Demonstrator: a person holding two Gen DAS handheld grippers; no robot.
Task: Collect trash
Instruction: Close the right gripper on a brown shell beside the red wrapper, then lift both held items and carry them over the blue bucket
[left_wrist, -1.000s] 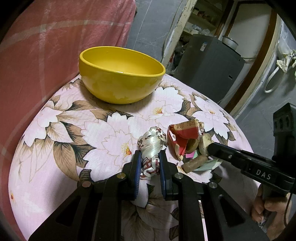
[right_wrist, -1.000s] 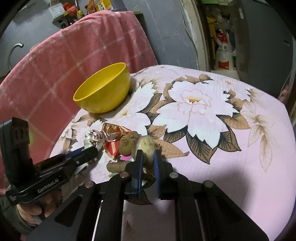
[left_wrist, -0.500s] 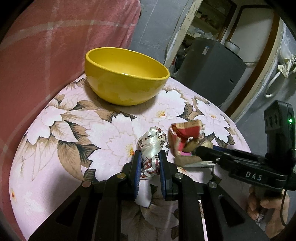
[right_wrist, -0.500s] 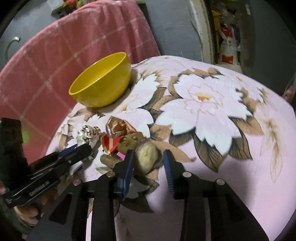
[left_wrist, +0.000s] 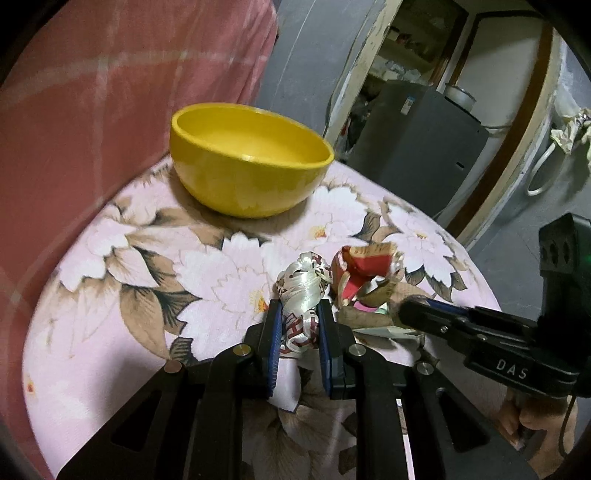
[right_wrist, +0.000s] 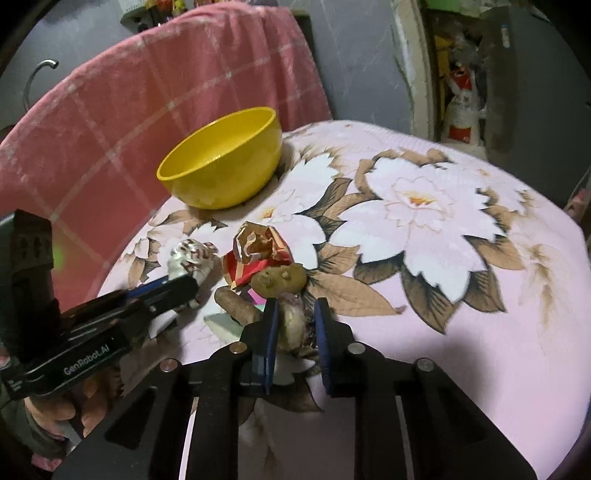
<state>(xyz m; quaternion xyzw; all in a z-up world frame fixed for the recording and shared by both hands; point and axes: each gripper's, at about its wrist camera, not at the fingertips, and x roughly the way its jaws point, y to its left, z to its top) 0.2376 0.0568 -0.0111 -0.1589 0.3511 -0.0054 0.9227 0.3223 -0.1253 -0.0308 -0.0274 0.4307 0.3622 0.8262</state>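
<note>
A yellow bowl (left_wrist: 251, 166) stands at the back of the floral cushion (left_wrist: 129, 258); it also shows in the right wrist view (right_wrist: 221, 162). My left gripper (left_wrist: 297, 314) is shut on a white ribbon bundle (left_wrist: 304, 286), lifted slightly off the cushion. My right gripper (right_wrist: 293, 314) is closing around a brownish peel scrap (right_wrist: 291, 325), with a gap still showing on its right side. A crumpled red wrapper (right_wrist: 258, 251), a potato piece (right_wrist: 279, 278) and a brown stick (right_wrist: 236, 304) lie beside it.
A pink checked blanket (right_wrist: 147, 92) drapes behind the bowl. The cushion's right half (right_wrist: 461, 258) carries only its flower print. A grey cabinet (left_wrist: 417, 129) and a doorway stand beyond the cushion edge.
The left gripper has lifted and moved toward the bowl with the ribbon. The right gripper opened, then narrowed around a peel scrap nearer to it.
</note>
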